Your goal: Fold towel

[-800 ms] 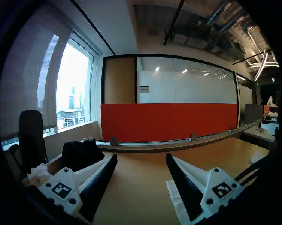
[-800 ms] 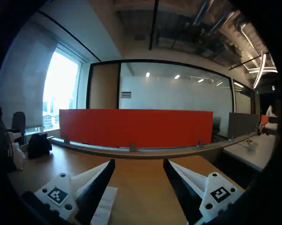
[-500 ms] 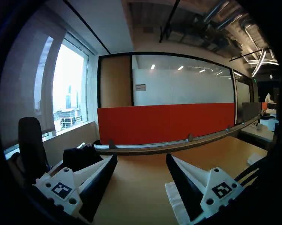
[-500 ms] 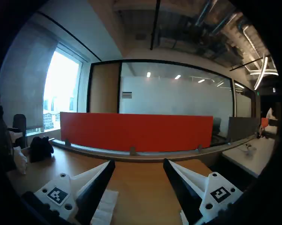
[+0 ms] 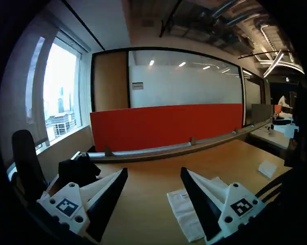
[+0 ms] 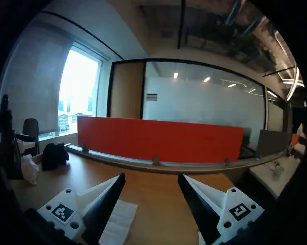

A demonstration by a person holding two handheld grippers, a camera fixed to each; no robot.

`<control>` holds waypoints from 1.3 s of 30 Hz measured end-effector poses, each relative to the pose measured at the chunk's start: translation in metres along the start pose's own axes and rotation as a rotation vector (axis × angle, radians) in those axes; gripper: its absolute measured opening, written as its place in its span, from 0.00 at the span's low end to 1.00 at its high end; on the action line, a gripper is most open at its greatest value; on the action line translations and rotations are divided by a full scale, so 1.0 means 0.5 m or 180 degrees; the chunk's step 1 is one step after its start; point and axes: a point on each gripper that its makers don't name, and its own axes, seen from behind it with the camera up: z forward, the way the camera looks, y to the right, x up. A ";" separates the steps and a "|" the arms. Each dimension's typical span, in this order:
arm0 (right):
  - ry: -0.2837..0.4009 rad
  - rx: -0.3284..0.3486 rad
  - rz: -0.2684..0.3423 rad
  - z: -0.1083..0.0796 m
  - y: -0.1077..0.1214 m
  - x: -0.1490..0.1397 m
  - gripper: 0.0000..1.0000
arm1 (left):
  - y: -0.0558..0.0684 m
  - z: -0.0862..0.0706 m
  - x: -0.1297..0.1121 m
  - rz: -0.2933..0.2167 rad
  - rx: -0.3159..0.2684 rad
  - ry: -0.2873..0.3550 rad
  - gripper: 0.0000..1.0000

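A white folded towel (image 5: 182, 208) lies flat on the wooden table (image 5: 153, 183), partly behind the right finger of my left gripper (image 5: 153, 179). That gripper hangs open above the table with nothing between its fingers. In the right gripper view the towel (image 6: 120, 216) peeks out beside the left finger of my right gripper (image 6: 151, 183), which is also open and holds nothing. A sliver of white cloth (image 6: 201, 239) shows at the bottom edge by its right finger.
A red divider panel (image 5: 165, 124) runs along the table's far edge. A black bag (image 5: 78, 169) and a dark chair (image 5: 25, 163) stand at the left. A small white folded cloth (image 5: 268, 168) lies at the right; crumpled white paper (image 6: 29, 169) at the left.
Both grippers have shifted: more of the towel shows beside the left gripper's right finger, and the room has slid sideways in both views. Both stay open.
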 end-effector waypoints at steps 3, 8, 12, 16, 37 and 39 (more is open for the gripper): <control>-0.0117 0.0157 -0.0069 0.002 -0.023 -0.016 1.00 | 0.016 0.000 -0.014 0.0067 -0.0129 -0.0094 0.96; -0.0341 0.0453 -0.0166 0.001 -0.060 -0.042 1.00 | 0.038 -0.002 -0.031 0.0194 -0.0322 -0.0212 0.96; -0.0488 0.0649 -0.0267 -0.001 -0.082 -0.061 1.00 | 0.052 -0.003 -0.043 0.0244 -0.0455 -0.0295 0.96; -0.0617 0.0805 -0.0393 -0.002 -0.096 -0.081 1.00 | 0.069 -0.003 -0.054 0.0254 -0.0593 -0.0365 0.96; -0.0941 0.1252 -0.0661 -0.013 -0.141 -0.161 1.00 | 0.137 -0.005 -0.132 0.0444 -0.0966 -0.0624 0.96; -0.0962 0.1275 -0.0683 -0.015 -0.144 -0.175 1.00 | 0.141 -0.005 -0.143 0.0475 -0.0976 -0.0635 0.96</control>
